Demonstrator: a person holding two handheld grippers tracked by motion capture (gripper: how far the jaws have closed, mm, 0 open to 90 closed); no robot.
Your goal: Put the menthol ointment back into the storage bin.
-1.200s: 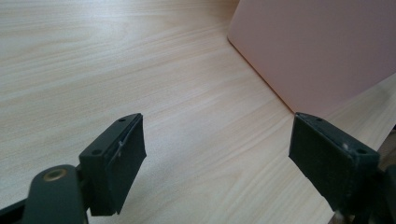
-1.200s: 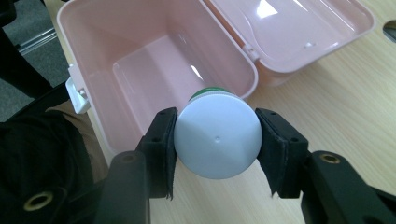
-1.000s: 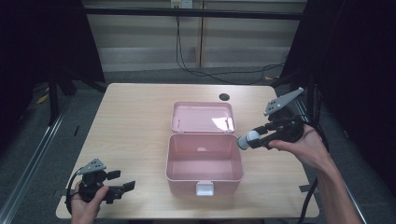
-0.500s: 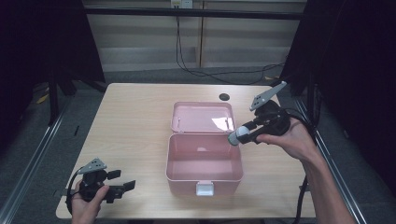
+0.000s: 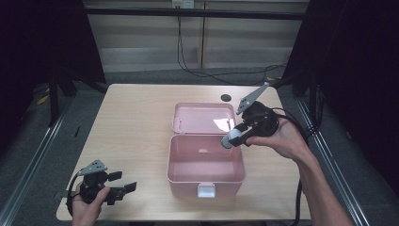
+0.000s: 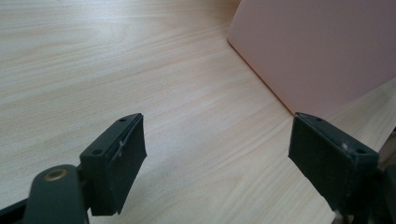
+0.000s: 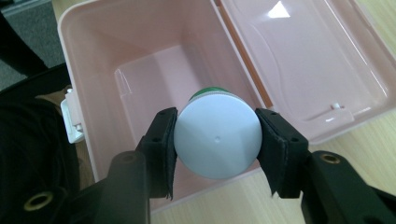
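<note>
High view: pale wooden table [image 5: 136, 122] on grey floor, dark curtains at both sides; open pink box [image 5: 205, 162] at centre. Left gripper view: left gripper [image 6: 217, 154] released over bare wood. Right gripper view: right gripper [image 7: 215, 142] grasping white-capped bottle [image 7: 217, 140] above the box.

Matte black two-jaw right gripper [image 7: 217, 140] is showing brass-coloured screws; left gripper [image 5: 123, 187] is wearing grey triangular plate, trailing black cable.

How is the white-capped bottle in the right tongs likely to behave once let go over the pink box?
The bottle looks round and smooth, so it may slip or roll. It probably stays inside the box, whose walls look tall.
</note>
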